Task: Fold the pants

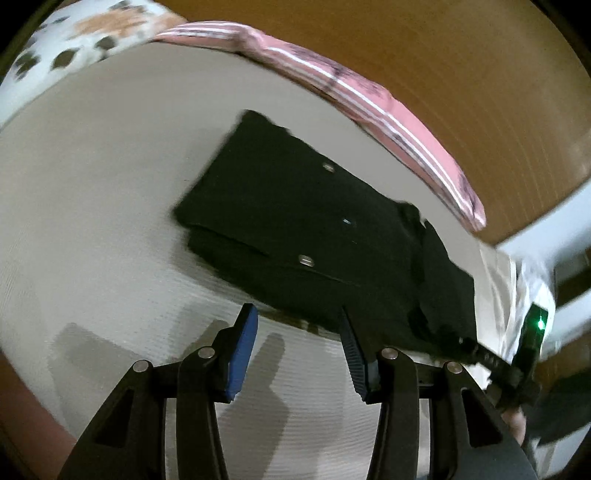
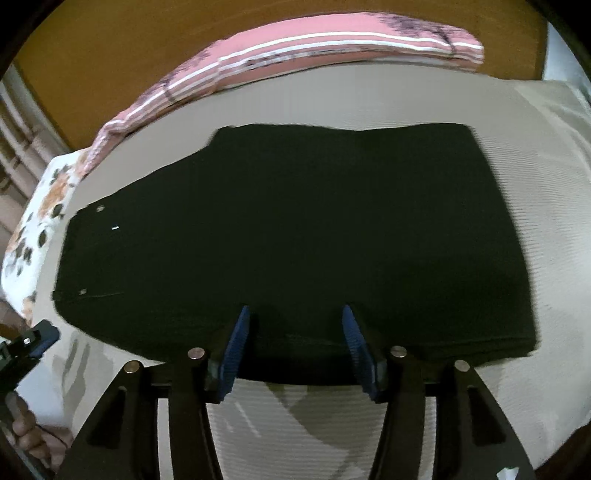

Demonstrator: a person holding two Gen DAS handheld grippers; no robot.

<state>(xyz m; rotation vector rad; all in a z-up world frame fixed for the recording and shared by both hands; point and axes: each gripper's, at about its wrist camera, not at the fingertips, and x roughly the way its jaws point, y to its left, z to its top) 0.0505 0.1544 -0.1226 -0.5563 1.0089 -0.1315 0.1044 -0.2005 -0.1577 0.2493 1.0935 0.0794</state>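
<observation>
Home bedroom, beige bedsheet (image 2: pixel 535 155), pink striped pillow (image 2: pixel 295 48), floral pillow (image 1: pixel 92 33), wooden headboard (image 1: pixel 406 44)

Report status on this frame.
Left gripper open, right gripper open, both empty. Black fabric pants folded flat on beige bedsheet. Nothing obstructing.

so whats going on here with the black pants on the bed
A person is folding a pair of black pants on a beige bed sheet, holding tongs in each hand. The pants already lie flat in a folded, roughly rectangular stack. Both the left tongs and the right tongs are open and empty, poised at the near edge of the pants, not gripping them. A pink striped pillow and a floral pillow lie along the far side.
</observation>
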